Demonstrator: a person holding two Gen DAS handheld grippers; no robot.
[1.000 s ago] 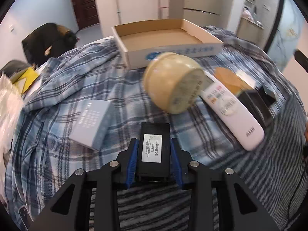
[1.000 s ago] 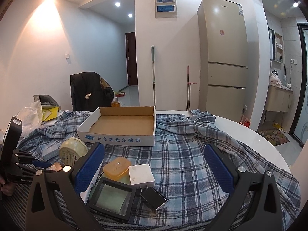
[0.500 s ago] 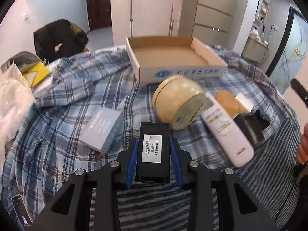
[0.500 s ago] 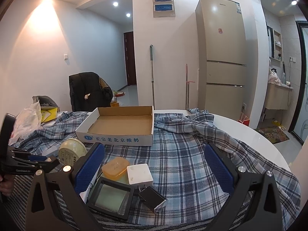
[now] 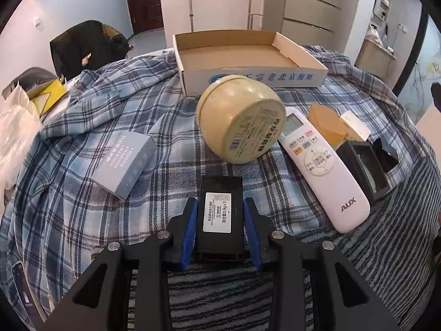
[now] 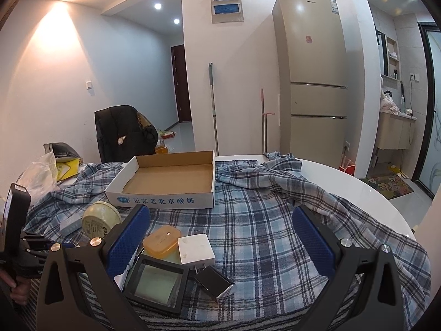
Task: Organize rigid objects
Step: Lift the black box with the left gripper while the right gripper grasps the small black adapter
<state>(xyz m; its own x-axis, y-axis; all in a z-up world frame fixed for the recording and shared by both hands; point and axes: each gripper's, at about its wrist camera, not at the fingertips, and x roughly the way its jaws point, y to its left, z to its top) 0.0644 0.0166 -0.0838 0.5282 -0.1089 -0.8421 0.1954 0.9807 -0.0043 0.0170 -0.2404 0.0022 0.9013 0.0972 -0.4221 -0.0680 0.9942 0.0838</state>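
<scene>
Pinching a flat black rectangular box (image 5: 220, 215) with a white label between the left gripper (image 5: 220, 231) blue ribbed pads, above plaid cloth (image 5: 91, 193); holding the right gripper (image 6: 220, 242) spread wide over a translucent orange case (image 6: 162, 238).

Bright ceiling spotlights (image 6: 157, 6), wall glare, sharp focus, fisheye bending, dark corners

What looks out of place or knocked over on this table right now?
The round cream jar lies tipped on its side just in front of the cardboard tray, its labelled base facing the left wrist camera, leaning against the white remote. The plaid cloth under everything is rumpled. Nothing looks spilled or broken.
</scene>
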